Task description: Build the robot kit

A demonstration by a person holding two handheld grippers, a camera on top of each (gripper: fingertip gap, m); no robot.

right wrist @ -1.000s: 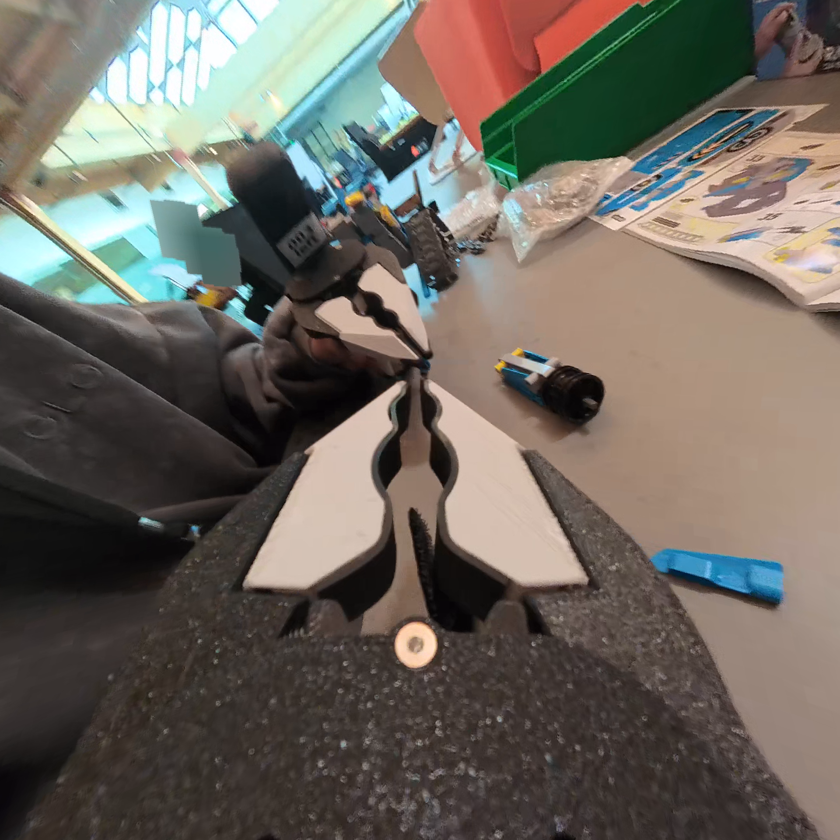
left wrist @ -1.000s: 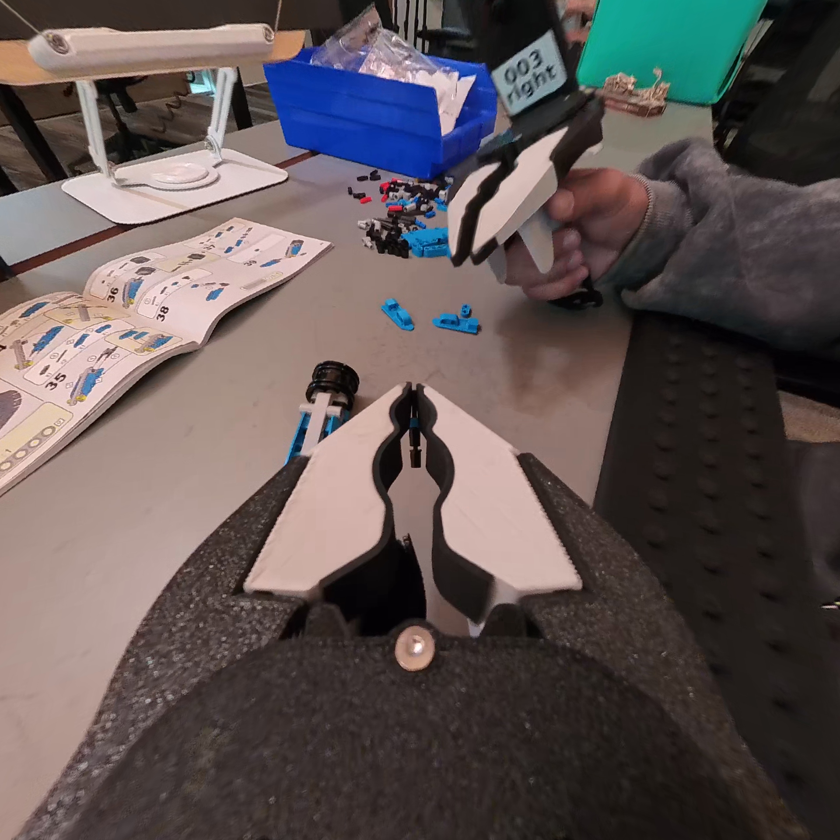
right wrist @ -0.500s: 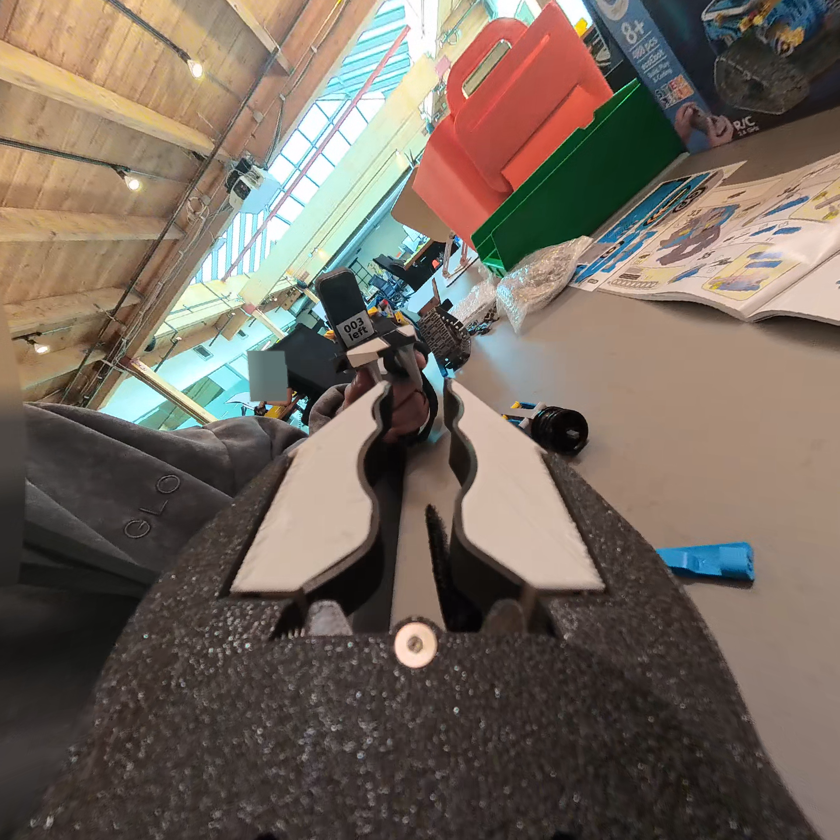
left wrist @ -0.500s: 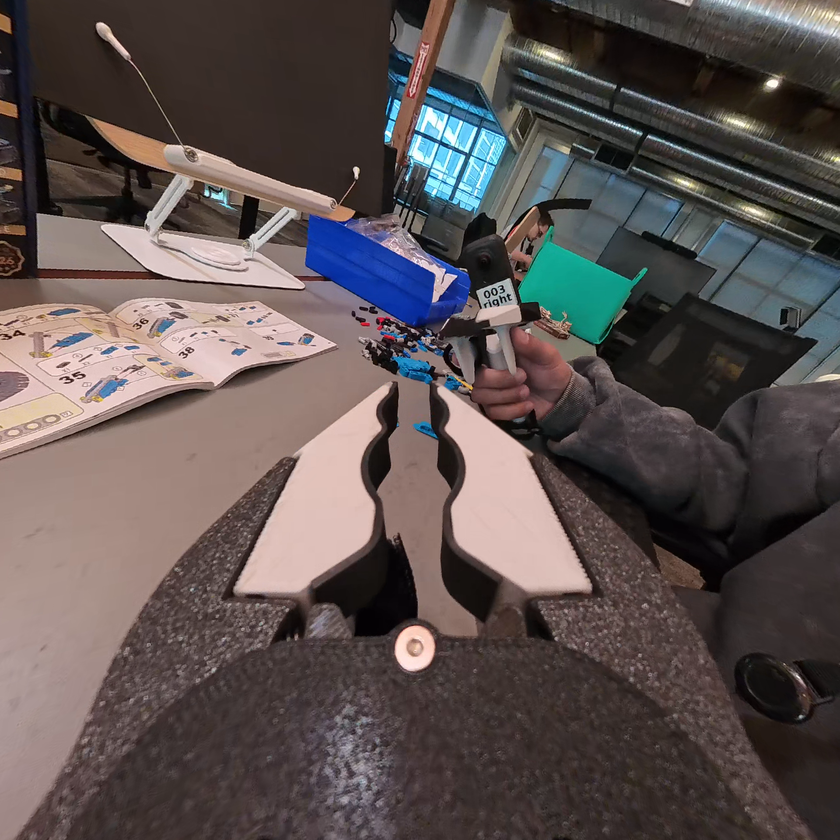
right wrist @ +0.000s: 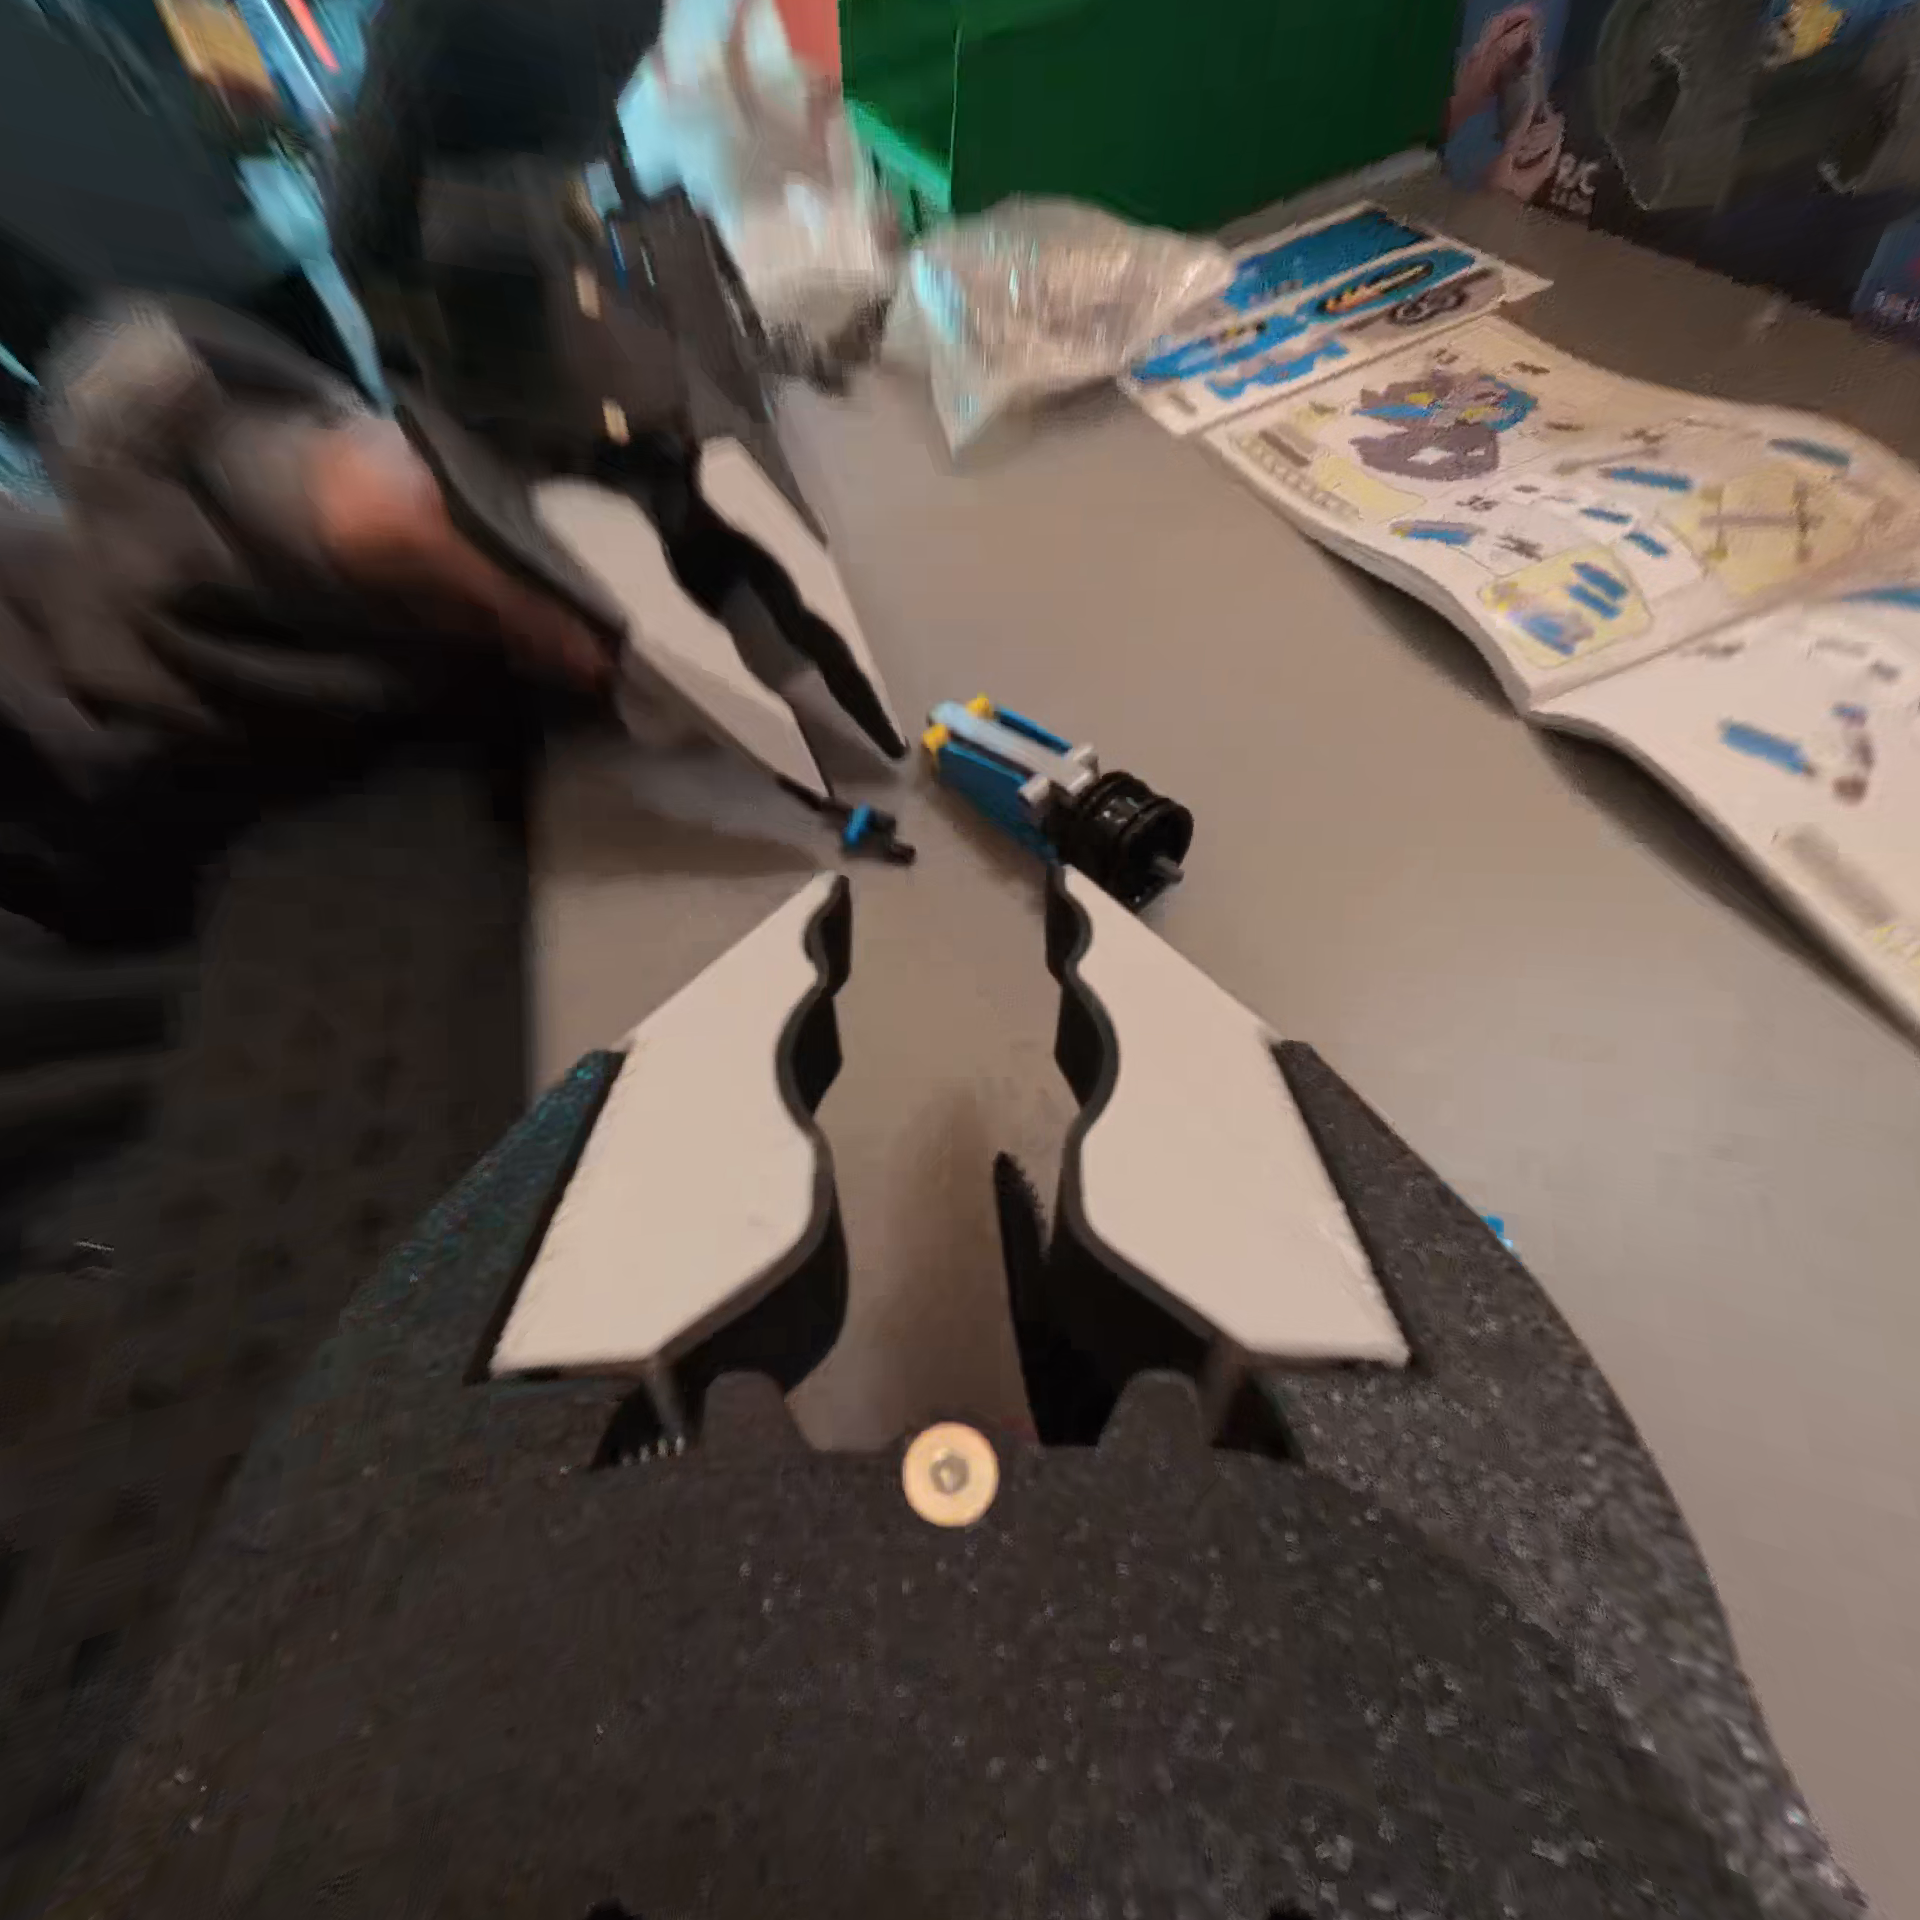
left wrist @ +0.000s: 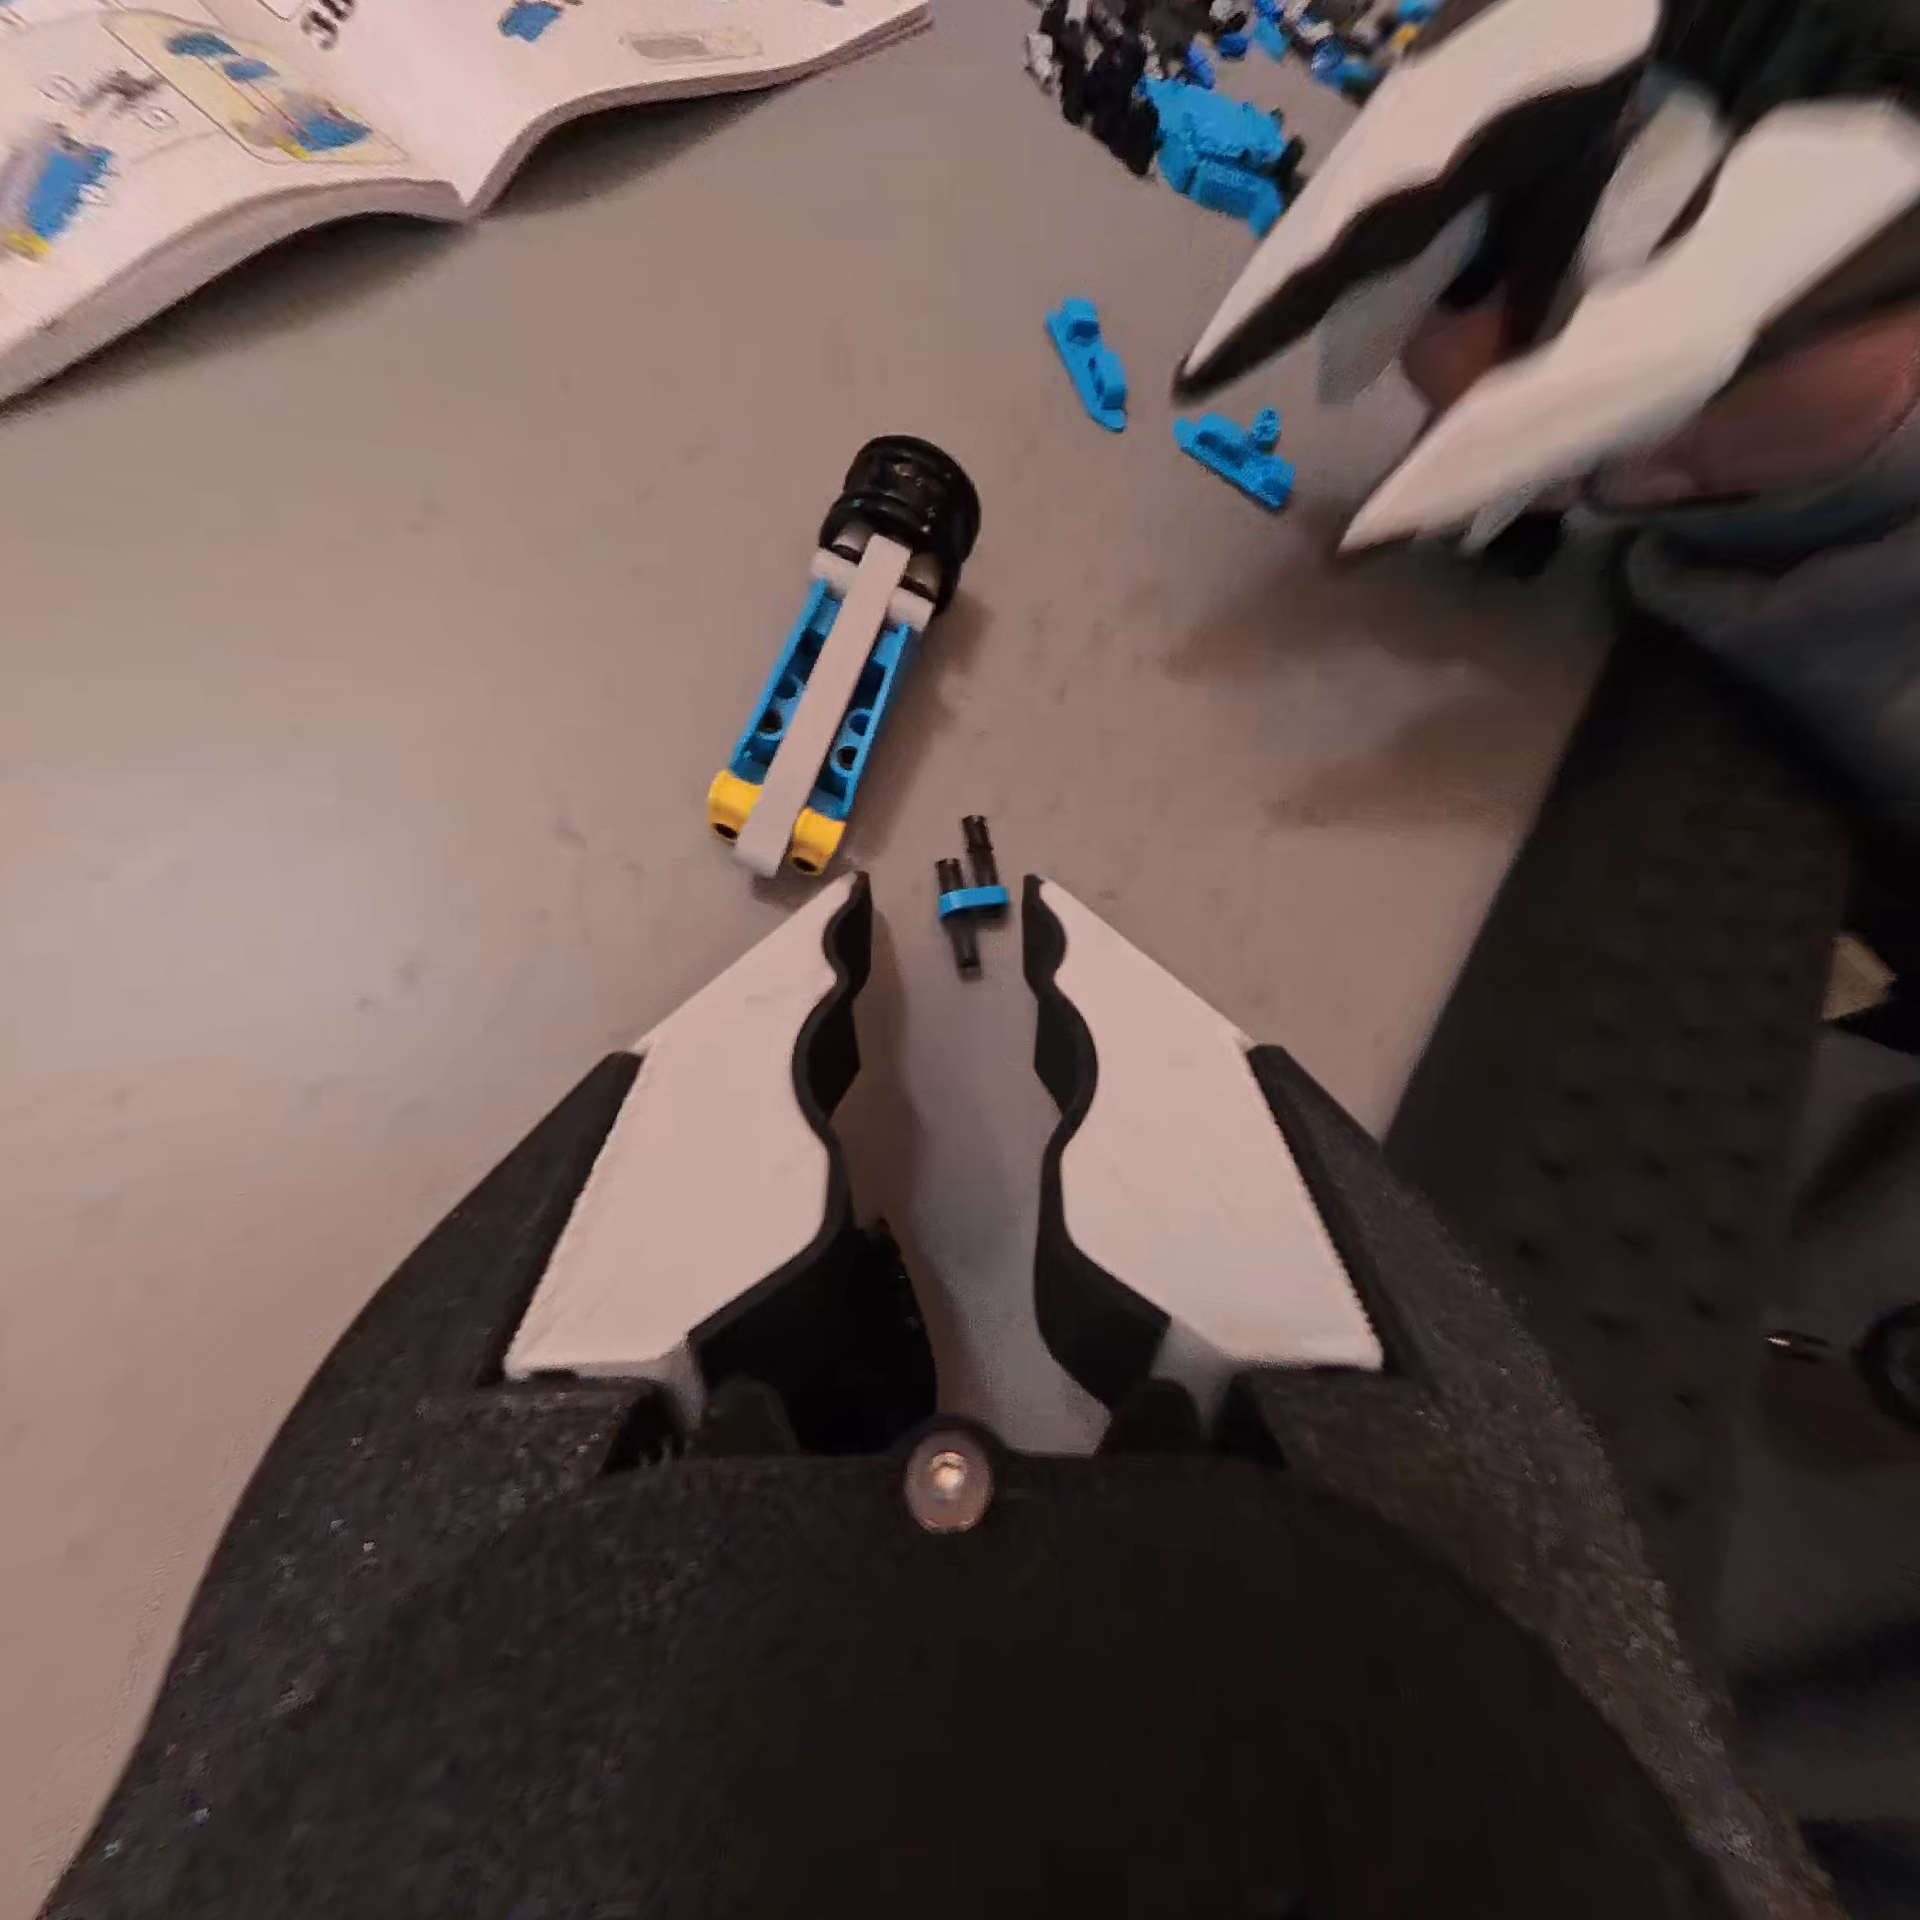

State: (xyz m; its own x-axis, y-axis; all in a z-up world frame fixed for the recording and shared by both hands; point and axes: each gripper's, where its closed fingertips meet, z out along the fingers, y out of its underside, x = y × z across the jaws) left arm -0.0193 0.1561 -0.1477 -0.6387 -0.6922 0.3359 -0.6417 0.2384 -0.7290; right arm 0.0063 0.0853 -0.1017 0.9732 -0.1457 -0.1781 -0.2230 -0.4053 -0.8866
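Left wrist view: grey table (left wrist: 364, 582), open instruction booklet (left wrist: 312, 135) at far left, heap of black and blue pcs (left wrist: 1174, 114) far side, 2 loose blue pcs (left wrist: 1086, 364) nearby; left gripper (left wrist: 943, 883) has jaws apart, empty, w/ 1 small blue-and-black pin pc (left wrist: 968, 902) lying between the tips and 1 blue/white/yellow assembly (left wrist: 831, 686) w/ black wheel just ahead-left; right gripper (left wrist: 1262, 462) blurred at upper right, also spread. Right wrist view: same table, green bin (right wrist: 1143, 94) and 1 clear plastic bag (right wrist: 1039, 301) at back, booklet on right; right gripper (right wrist: 948, 883) jaws apart, empty, assembly just beyond its right tip, pin pc beside the left gripper's tips.

Left gripper (left wrist: 943, 883) angled downward, jaws parted and empty, right gripper (right wrist: 948, 878) likewise parted and empty, tilted down, facing the left one
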